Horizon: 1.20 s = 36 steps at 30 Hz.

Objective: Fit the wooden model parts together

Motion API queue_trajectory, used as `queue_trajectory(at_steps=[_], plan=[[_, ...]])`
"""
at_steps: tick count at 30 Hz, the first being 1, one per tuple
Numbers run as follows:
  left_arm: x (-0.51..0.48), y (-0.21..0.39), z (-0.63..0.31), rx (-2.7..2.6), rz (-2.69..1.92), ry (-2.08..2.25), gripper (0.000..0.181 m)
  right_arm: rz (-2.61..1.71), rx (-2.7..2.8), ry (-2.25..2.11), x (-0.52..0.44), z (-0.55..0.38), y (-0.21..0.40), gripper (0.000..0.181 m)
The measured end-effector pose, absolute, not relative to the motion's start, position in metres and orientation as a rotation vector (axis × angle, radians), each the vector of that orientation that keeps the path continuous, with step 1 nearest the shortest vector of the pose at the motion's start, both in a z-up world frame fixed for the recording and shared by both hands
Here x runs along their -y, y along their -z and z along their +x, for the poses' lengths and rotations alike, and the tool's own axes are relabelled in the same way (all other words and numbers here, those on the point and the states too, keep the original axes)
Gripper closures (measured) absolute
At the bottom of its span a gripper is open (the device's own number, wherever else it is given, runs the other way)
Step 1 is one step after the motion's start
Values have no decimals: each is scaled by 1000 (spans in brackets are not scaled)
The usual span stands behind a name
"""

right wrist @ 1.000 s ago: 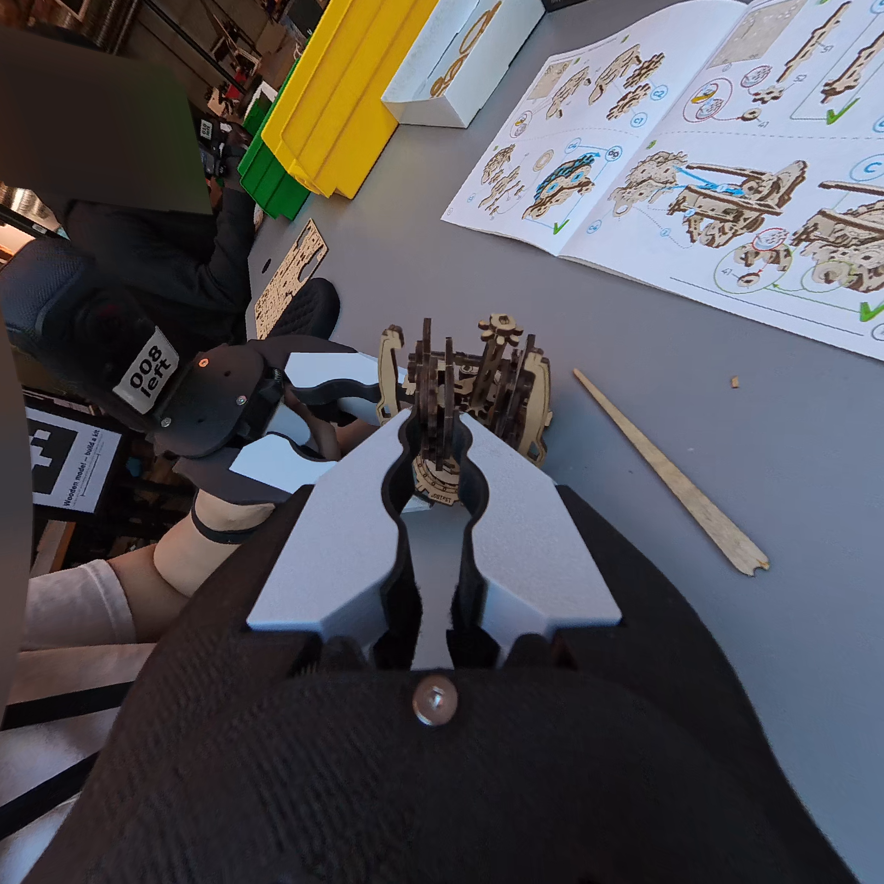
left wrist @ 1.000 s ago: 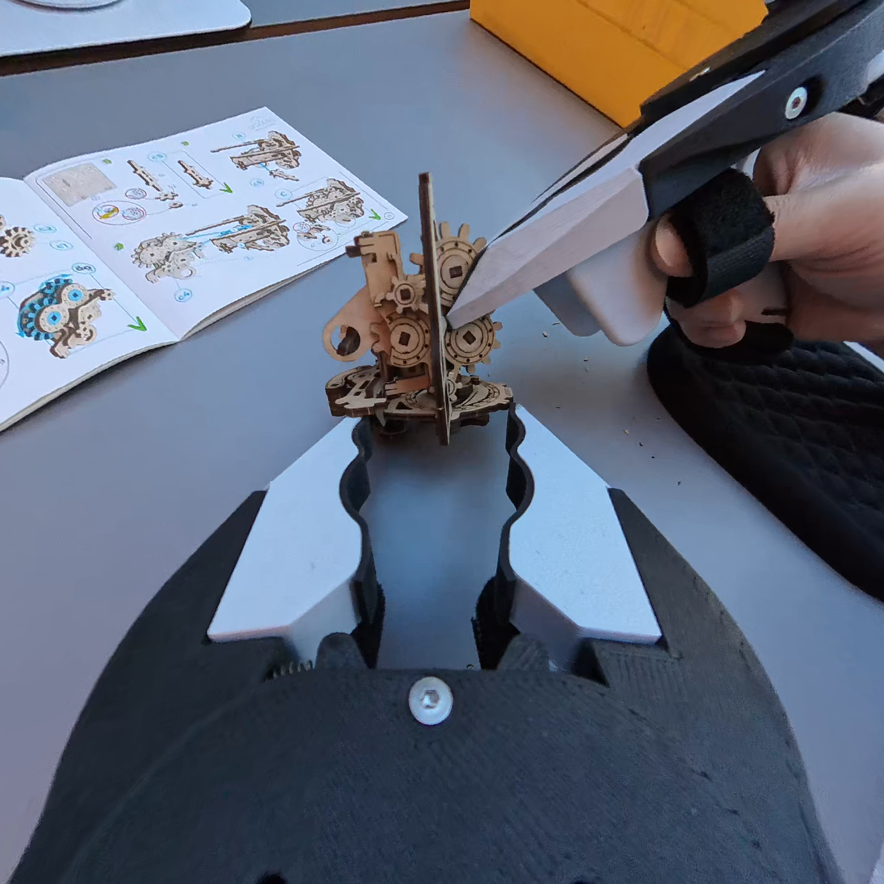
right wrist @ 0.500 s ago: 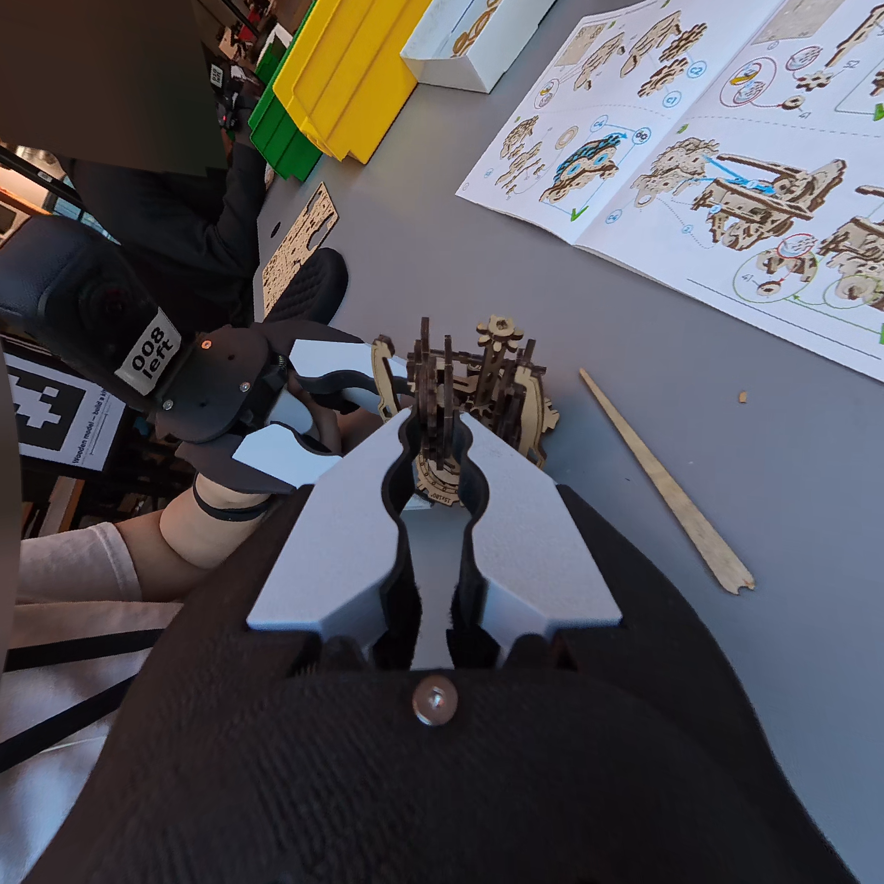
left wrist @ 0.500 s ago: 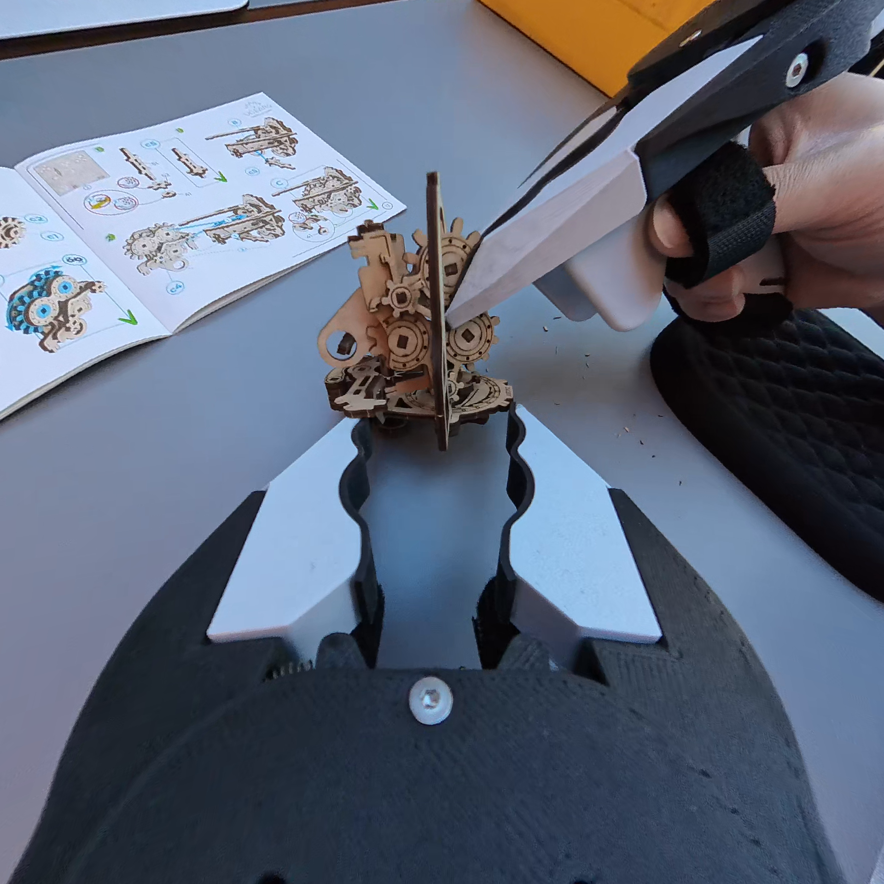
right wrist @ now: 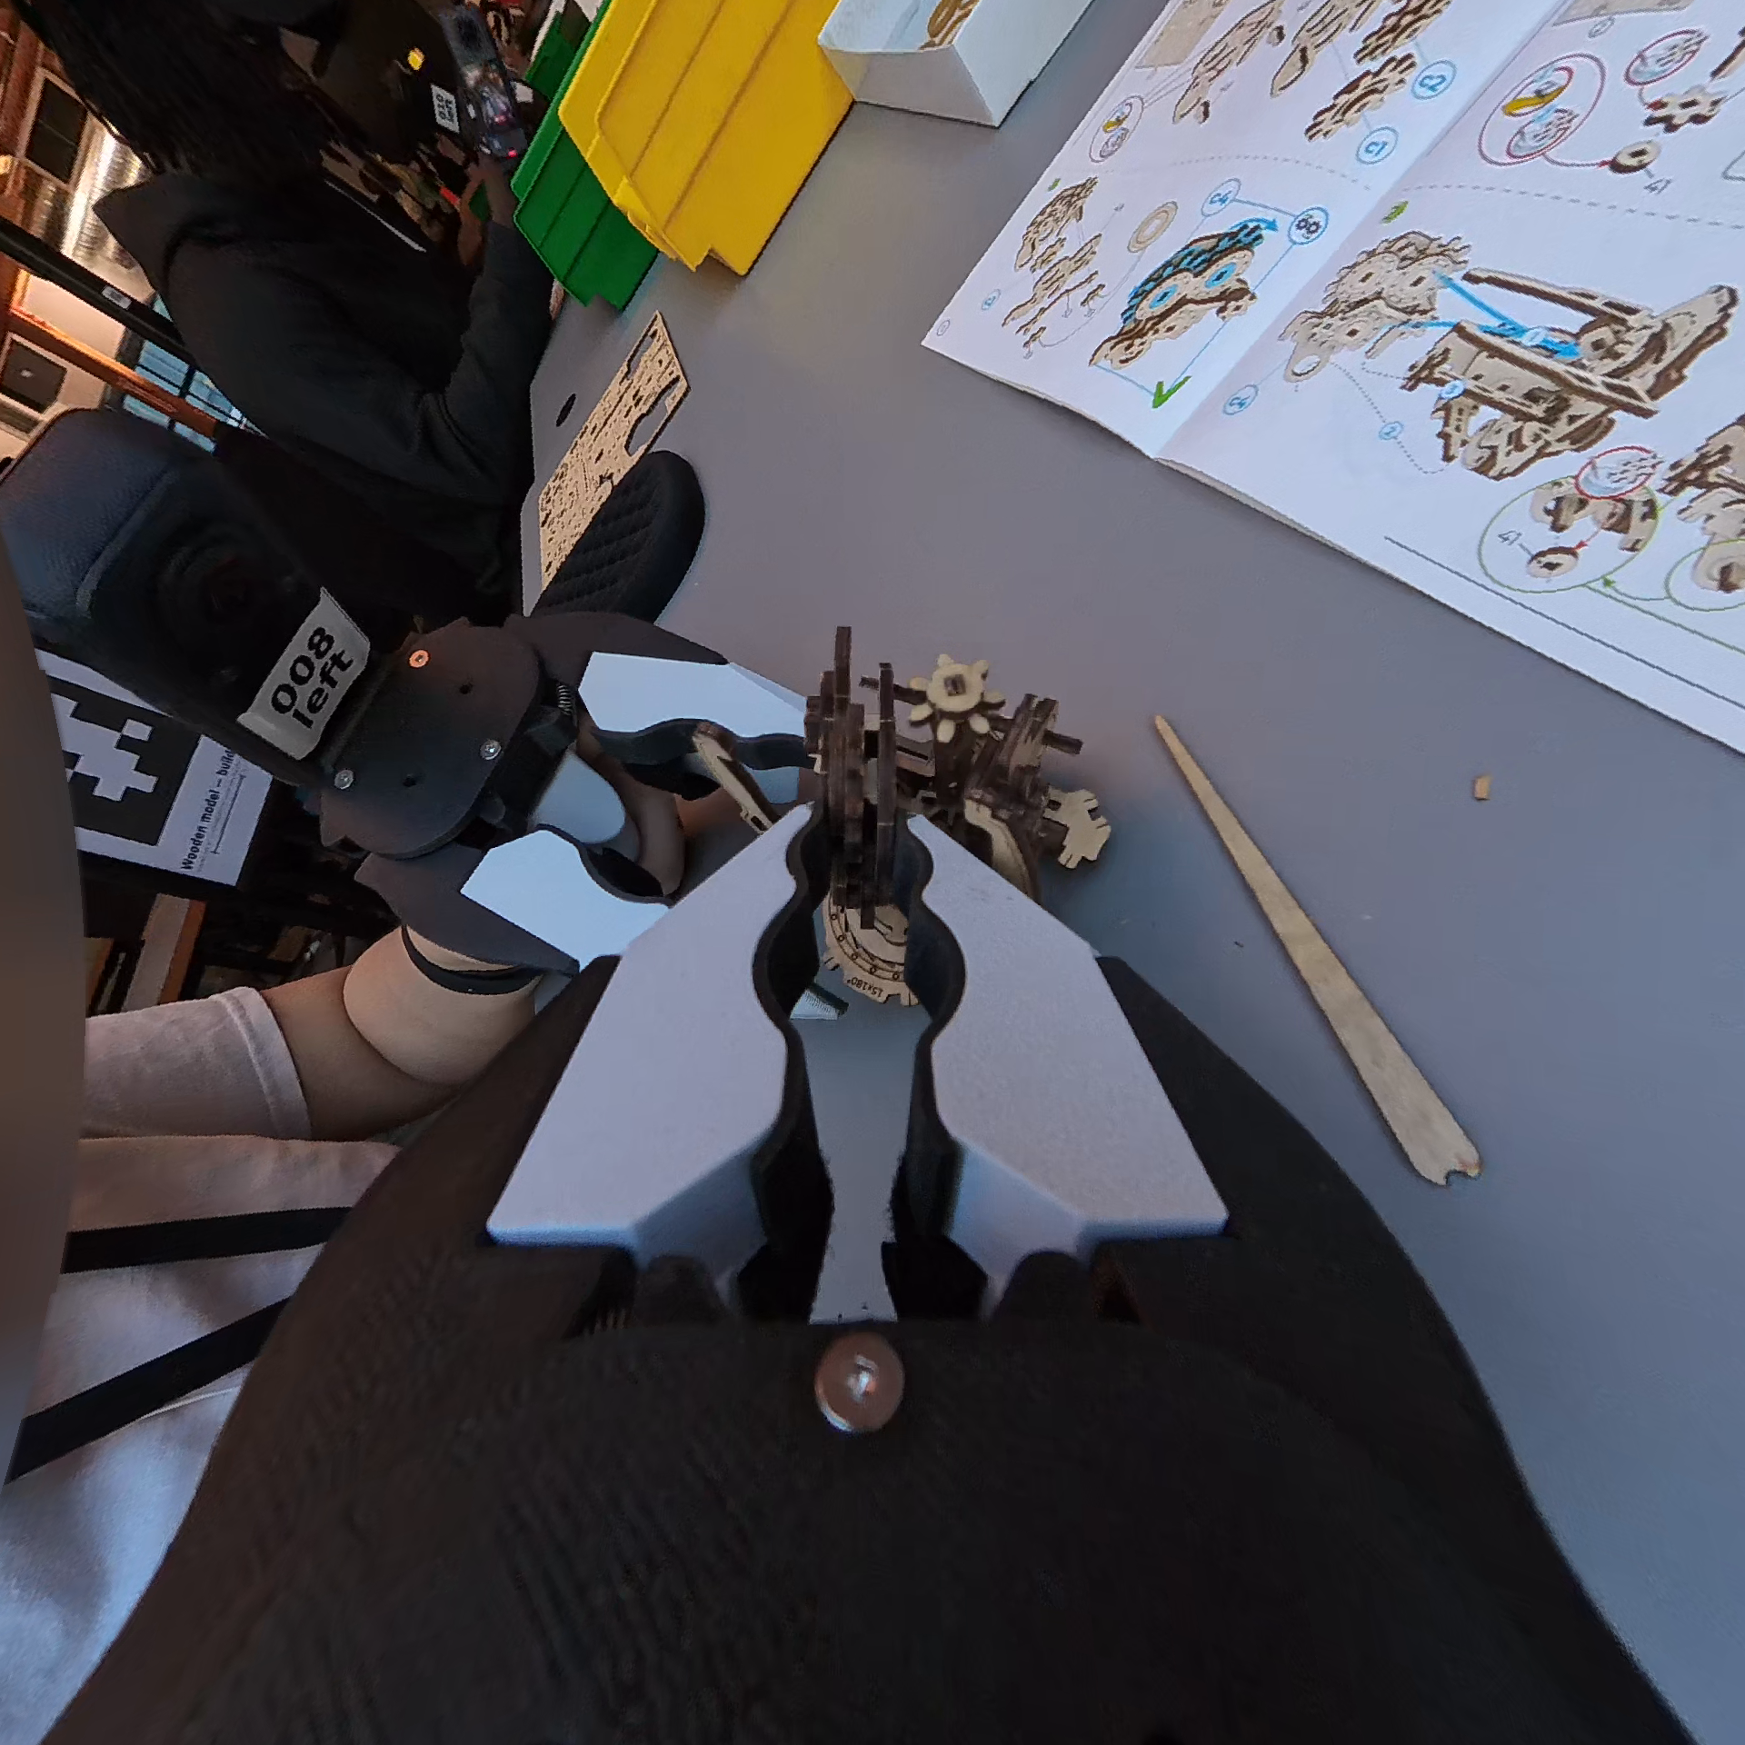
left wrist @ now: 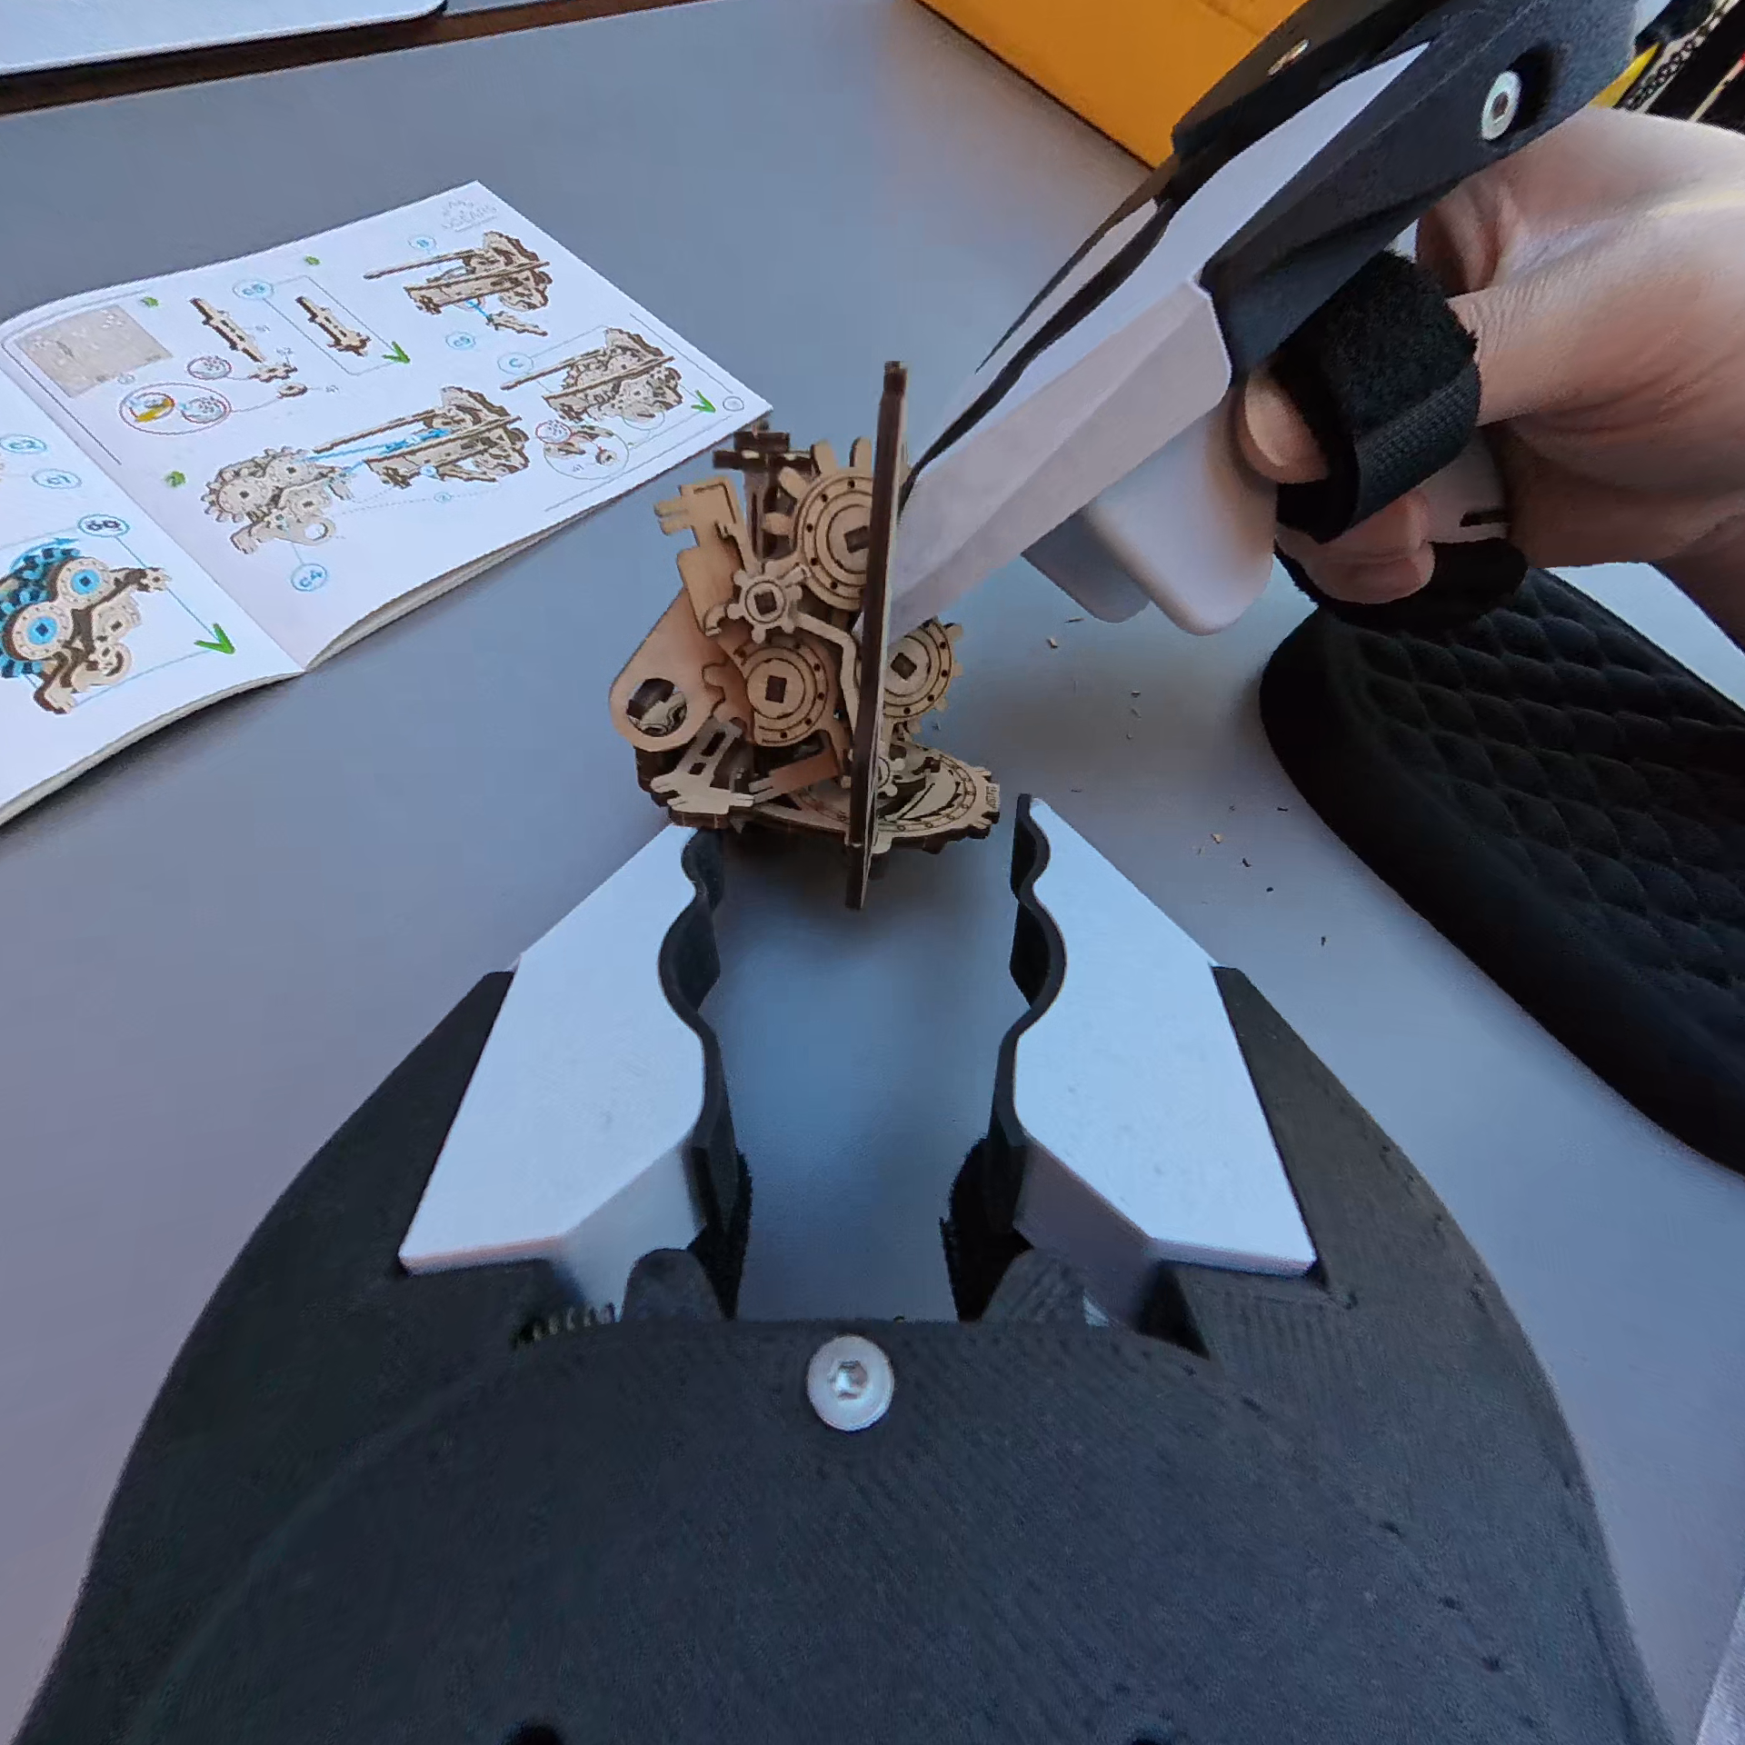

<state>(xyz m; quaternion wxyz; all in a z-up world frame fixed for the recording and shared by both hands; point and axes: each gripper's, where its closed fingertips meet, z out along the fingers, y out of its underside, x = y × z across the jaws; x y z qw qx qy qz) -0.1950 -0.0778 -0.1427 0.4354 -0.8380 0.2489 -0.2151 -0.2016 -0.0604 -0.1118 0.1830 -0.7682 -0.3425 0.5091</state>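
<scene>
The wooden gear model (left wrist: 793,661) stands on the grey table (left wrist: 378,944). My right gripper (right wrist: 861,826) is shut on the model's upright gear plates (right wrist: 855,755). In the left wrist view it (left wrist: 906,491) comes down from the upper right onto the model's thin upright plate. My left gripper (left wrist: 864,831) is open and empty, its fingertips (left wrist: 1034,831) just short of the model's base. In the right wrist view the left gripper (right wrist: 727,812) shows open at the model's left side.
An open instruction booklet (left wrist: 330,425) lies left of the model and shows in the right wrist view (right wrist: 1416,283). A loose wooden stick (right wrist: 1312,954) lies right of the model. A black pad (left wrist: 1558,850), yellow bins (right wrist: 699,123), a punched wooden sheet (right wrist: 604,444) and a seated person (right wrist: 330,312) are around. My left and right fingertips are right by each other.
My right gripper has tipped up more steeply while still shut on the model, which has turned slightly. My left gripper stays open in front of the base.
</scene>
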Motion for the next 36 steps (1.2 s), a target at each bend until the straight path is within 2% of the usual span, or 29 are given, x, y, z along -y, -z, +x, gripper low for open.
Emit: queue_trajectory(at_steps=[21, 30, 33, 36], plan=[[72, 144, -196, -549, -2111, 505, 128, -2047, 818, -1260, 57, -199, 111, 171], [70, 144, -196, -497, -2116, 515, 132, -2050, 732, -1322, 56, -198, 110, 171], [70, 143, -198, -466, -2122, 549, 142, -2054, 770, -1355, 56, -198, 110, 171], [70, 143, -196, -446, -2132, 623, 144, -2059, 858, -1323, 56, -196, 111, 171]])
